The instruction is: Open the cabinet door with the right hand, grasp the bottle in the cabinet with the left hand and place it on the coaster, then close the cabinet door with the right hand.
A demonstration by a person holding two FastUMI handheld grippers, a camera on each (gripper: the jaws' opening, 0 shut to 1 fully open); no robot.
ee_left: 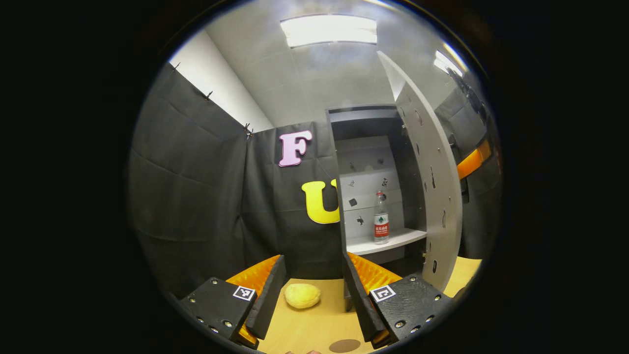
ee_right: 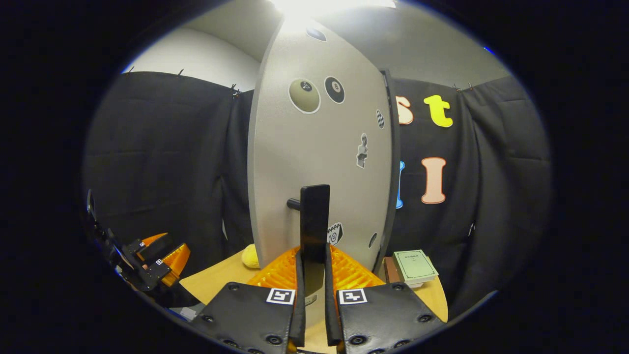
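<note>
In the left gripper view a clear bottle (ee_left: 381, 219) with a red label stands upright on the white shelf (ee_left: 393, 240) inside the grey cabinet. The cabinet door (ee_left: 435, 196) is swung open to its right. My left gripper (ee_left: 314, 300) is open and empty above the table, well short of the bottle. A brown coaster (ee_left: 344, 345) lies on the table just below its fingers. In the right gripper view my right gripper (ee_right: 312, 275) is shut on the black vertical door handle (ee_right: 314, 216) of the grey door (ee_right: 319, 147). The left gripper (ee_right: 152, 265) shows low at the left.
A yellow lemon-like object (ee_left: 301, 295) lies on the wooden table (ee_left: 314, 329) between the left fingers' line of sight and the cabinet base; the yellow object (ee_right: 250, 256) also peeks from behind the door. A green book (ee_right: 415, 265) lies on a stack right of the door.
</note>
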